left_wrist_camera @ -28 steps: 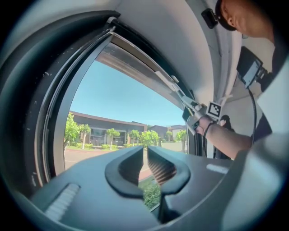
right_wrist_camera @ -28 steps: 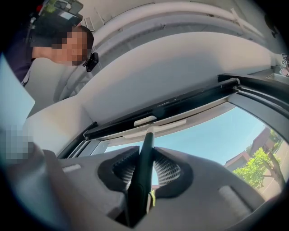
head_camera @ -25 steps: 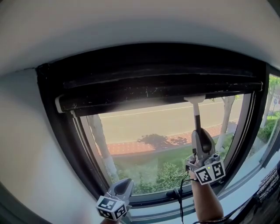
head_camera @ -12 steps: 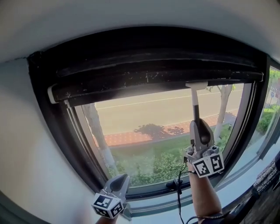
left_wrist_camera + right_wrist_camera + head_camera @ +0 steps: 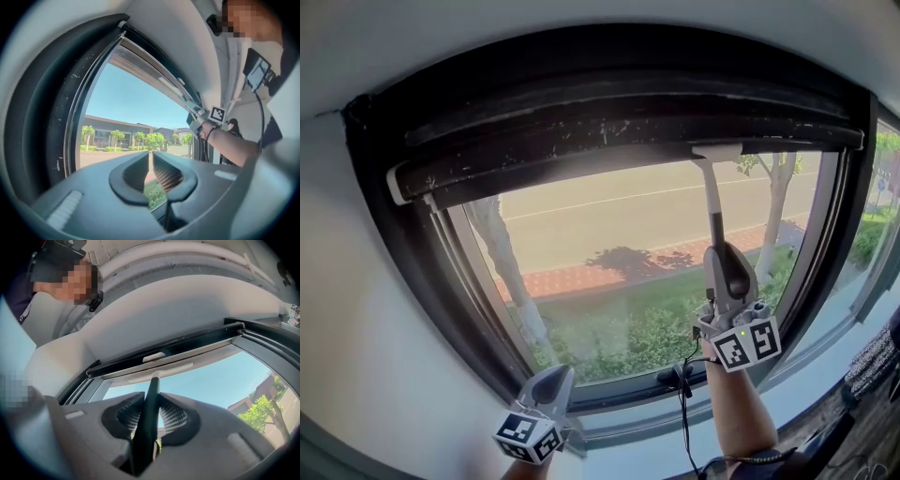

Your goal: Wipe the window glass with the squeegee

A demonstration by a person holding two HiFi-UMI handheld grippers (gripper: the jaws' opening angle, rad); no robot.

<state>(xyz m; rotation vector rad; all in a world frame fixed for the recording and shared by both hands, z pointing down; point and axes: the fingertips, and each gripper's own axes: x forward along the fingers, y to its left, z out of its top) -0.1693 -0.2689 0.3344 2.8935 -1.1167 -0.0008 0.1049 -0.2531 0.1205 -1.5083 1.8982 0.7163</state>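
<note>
The squeegee (image 5: 712, 202) stands upright against the window glass (image 5: 609, 244), its pale blade lying along the top edge of the pane just under the black frame. My right gripper (image 5: 720, 253) is shut on its dark handle from below. In the right gripper view the handle (image 5: 153, 385) runs up between the ribbed pads, clamped there by the right gripper (image 5: 151, 411). My left gripper (image 5: 558, 377) hangs low by the window's bottom left corner, away from the squeegee. Seen in the left gripper view, the left gripper (image 5: 151, 157) has its jaws together with nothing between them.
A thick black window frame (image 5: 581, 103) surrounds the glass, with a white wall (image 5: 366, 309) to the left. A black latch (image 5: 675, 378) sits on the bottom rail beside my right forearm (image 5: 736, 422). A second pane (image 5: 872, 244) adjoins on the right.
The head view has tilted, so the window sits higher in the picture. The squeegee blade stays at the top of the glass. Both grippers keep their holds and places.
</note>
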